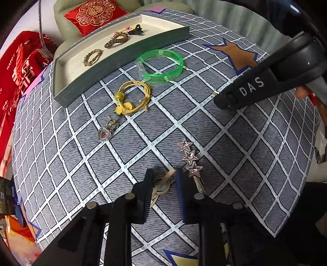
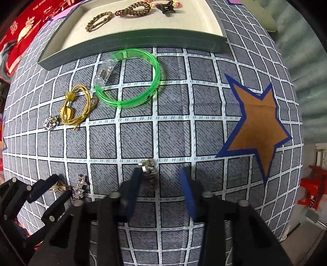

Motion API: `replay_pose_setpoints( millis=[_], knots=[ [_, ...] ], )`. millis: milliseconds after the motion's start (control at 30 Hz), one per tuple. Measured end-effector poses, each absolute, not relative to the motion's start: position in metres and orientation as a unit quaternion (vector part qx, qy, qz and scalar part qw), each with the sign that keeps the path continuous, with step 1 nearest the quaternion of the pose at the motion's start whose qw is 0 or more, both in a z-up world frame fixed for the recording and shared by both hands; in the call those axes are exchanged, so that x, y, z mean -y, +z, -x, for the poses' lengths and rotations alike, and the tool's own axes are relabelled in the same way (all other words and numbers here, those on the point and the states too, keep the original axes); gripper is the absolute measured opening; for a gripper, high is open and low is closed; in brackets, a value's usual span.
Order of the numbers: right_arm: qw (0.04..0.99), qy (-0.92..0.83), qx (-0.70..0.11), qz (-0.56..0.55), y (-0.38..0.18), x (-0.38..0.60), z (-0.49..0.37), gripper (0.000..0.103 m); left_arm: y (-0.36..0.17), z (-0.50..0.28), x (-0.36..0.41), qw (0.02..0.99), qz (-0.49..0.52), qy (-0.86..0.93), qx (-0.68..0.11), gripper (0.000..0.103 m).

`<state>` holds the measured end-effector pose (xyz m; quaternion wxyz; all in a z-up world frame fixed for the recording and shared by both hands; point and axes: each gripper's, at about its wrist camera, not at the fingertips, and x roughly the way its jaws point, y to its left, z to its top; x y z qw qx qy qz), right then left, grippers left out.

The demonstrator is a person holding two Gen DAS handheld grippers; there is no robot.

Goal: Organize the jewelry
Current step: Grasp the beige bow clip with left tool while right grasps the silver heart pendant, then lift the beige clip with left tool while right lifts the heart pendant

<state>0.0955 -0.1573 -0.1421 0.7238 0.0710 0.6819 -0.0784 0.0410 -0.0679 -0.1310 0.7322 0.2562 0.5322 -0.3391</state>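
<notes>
My left gripper (image 1: 163,176) is open, its fingers on either side of a beige clip (image 1: 161,183) on the checked cloth; it also shows in the right wrist view (image 2: 58,186). A pink star hair clip (image 1: 191,158) lies just right of it. My right gripper (image 2: 160,174) is open, with a small silver ring (image 2: 148,168) by its left finger. A green bangle (image 1: 161,65), a yellow cord bracelet (image 1: 132,98) and a silver heart pendant (image 1: 106,131) lie on the cloth. The grey tray (image 1: 114,67) holds brown hair ties (image 1: 93,57) and a black claw clip (image 1: 137,30).
A brown star patch (image 2: 257,126) is printed on the cloth at the right. A red cushion (image 1: 94,15) and red fabric (image 1: 18,65) lie beyond the table's far-left edge. A red object (image 2: 312,186) stands off the table's right edge.
</notes>
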Motion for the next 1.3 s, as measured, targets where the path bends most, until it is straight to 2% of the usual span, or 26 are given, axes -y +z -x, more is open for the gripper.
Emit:
replay_pose_setpoints(
  millis=[33, 100, 467, 1300],
  knots=[
    [0.724, -0.079, -0.682, -0.07, -0.141, 0.155, -0.096, 0.019, -0.131, -0.042, 0.067, 0.731, -0.25, -0.34, -0.536, 0.022],
    [0.723, -0.077, -0.682, -0.077, -0.139, 0.157, -0.096, 0.019, -0.13, -0.048, 0.063, 0.729, -0.221, -0.336, -0.553, 0.019],
    [0.723, -0.062, -0.676, -0.128, -0.129, 0.196, -0.085, 0.019, -0.124, -0.077, 0.009, 0.737, -0.051, -0.27, -0.617, 0.019],
    [0.758, -0.041, -0.625, -0.183, -0.054, 0.252, -0.119, 0.019, -0.061, -0.134, 0.01, 0.789, 0.008, -0.237, -0.567, 0.019]
  ],
)
